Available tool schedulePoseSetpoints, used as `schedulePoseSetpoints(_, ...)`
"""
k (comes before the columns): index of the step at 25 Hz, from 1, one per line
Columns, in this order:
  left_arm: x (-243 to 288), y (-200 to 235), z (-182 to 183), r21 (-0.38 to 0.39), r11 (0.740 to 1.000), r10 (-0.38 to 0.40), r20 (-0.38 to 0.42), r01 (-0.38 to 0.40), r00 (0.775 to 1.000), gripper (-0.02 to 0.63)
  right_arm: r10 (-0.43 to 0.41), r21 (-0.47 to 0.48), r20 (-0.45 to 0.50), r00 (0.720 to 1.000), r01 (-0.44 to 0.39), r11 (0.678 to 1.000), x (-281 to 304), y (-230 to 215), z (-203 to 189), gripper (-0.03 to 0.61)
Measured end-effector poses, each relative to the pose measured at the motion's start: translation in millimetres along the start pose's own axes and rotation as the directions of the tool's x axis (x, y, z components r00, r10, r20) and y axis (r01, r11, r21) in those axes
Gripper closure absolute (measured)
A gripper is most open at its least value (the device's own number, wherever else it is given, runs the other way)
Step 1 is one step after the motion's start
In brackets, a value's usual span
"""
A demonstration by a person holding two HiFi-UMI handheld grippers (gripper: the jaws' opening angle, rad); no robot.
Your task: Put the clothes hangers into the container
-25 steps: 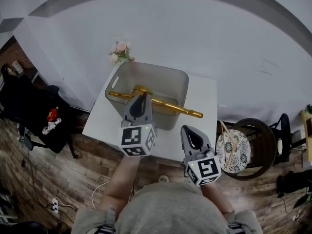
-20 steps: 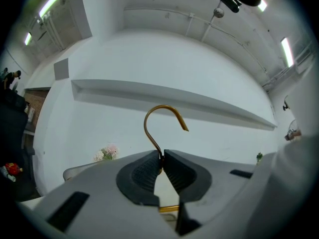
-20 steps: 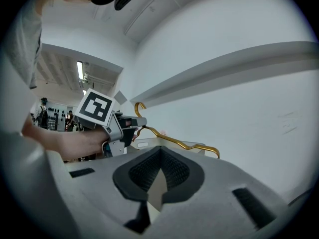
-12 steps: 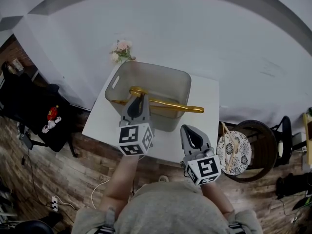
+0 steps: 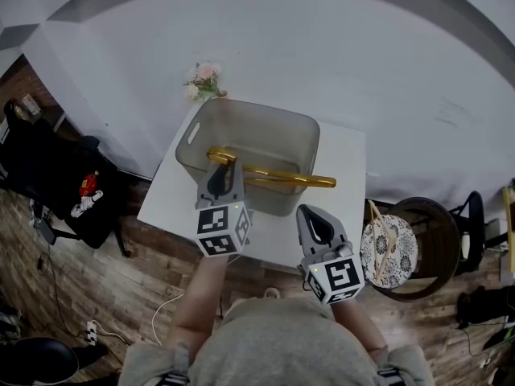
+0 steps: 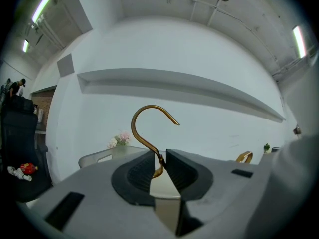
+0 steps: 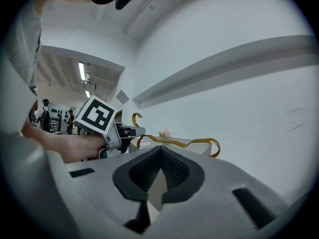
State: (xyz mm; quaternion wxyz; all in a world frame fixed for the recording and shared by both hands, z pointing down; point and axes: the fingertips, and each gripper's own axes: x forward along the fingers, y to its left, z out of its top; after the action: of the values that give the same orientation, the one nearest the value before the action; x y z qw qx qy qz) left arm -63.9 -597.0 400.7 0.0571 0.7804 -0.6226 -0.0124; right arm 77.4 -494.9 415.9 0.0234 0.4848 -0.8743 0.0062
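Observation:
A gold clothes hanger (image 5: 273, 175) lies slantwise in the grey plastic container (image 5: 241, 127), its right end poking out over the near right rim. My left gripper (image 5: 221, 167) hangs over the container's near left part. In the left gripper view its jaws (image 6: 160, 156) are opening, with the neck of the hanger's hook (image 6: 133, 126) still pinched between the pads. My right gripper (image 5: 311, 211) hovers over the white table (image 5: 169, 199) in front of the container, shut and empty (image 7: 160, 151). The right gripper view shows the hanger (image 7: 184, 142) and the left gripper (image 7: 127, 131).
A small bunch of pink flowers (image 5: 203, 79) stands behind the container's far left corner. Right of the table is a round stool with a patterned cushion (image 5: 386, 248) and a wooden hanger on it. A dark chair with bags (image 5: 56, 183) stands left.
The hanger has dropped lower into the container and its hook end sits deeper inside. My left gripper has come slightly toward me with it. The right gripper has barely moved.

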Motion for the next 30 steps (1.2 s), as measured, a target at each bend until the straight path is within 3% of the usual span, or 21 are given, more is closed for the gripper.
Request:
schedulePoseSetpoints(24,-9.8,19.6,-22.0,-0.073,0.997,0.024,-0.037,-0.027,0.999,0.541,0.027,0.009,-0.013,1.000,-0.027,1.000,8.0,13.5,-3.4,0.578)
schedulePoseSetpoints(25,-9.7,19.6,-22.9,-0.076,0.997,0.020,-0.042,-0.023,0.999,0.529,0.026,0.010,-0.013,1.000,-0.026,1.000,7.7,14.2,-3.3,0.578)
schedulePoseSetpoints(26,-9.1,19.1,-24.7,-0.083,0.996,0.011,-0.050,-0.015,0.999,0.430,0.026,0.011,-0.014,1.000,-0.026,1.000,7.7,14.8,-3.1,0.578)
schedulePoseSetpoints(27,-8.6,18.8,-27.2,-0.093,0.996,0.002,-0.060,-0.008,0.998,0.406,0.026,0.012,-0.015,1.000,-0.026,1.000,7.8,15.4,-2.8,0.578)
schedulePoseSetpoints(30,-11.5,20.0,-34.6,-0.102,0.995,0.000,-0.081,-0.009,0.997,0.402,0.027,0.015,-0.016,0.999,-0.027,1.000,7.4,18.5,-3.3,0.578)
